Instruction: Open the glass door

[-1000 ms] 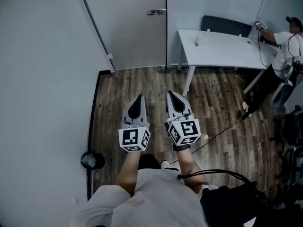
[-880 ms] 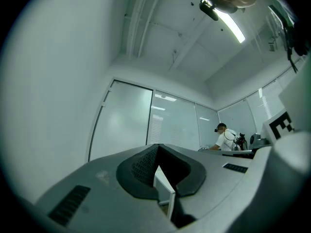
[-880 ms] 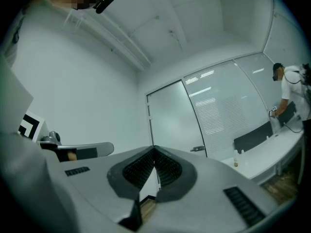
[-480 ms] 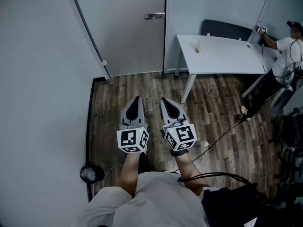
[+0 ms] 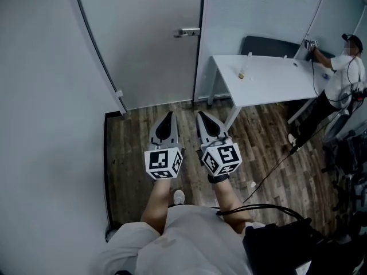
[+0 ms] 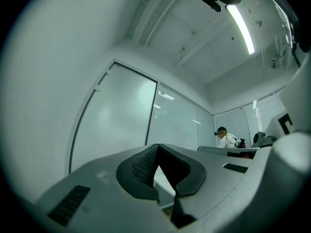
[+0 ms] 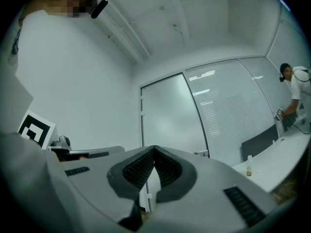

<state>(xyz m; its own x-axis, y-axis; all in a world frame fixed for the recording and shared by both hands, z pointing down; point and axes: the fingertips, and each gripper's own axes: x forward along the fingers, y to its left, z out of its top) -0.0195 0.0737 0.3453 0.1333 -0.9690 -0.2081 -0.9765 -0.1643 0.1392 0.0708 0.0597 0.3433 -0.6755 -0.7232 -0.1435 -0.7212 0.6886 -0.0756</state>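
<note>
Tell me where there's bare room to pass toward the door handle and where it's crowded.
Bare floor runs up to the door, between the left wall and the desk; nothing stands before the handle. Crowded at right: a cable across the floor and a person by the desk.

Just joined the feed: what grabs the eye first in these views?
Centre frame, the left gripper and right gripper are held side by side, jaws shut and empty, aimed at the glass door ahead. The door's lever handle sits at its right edge, untouched. Off to the right stands a white table with a person at its far end.
</note>
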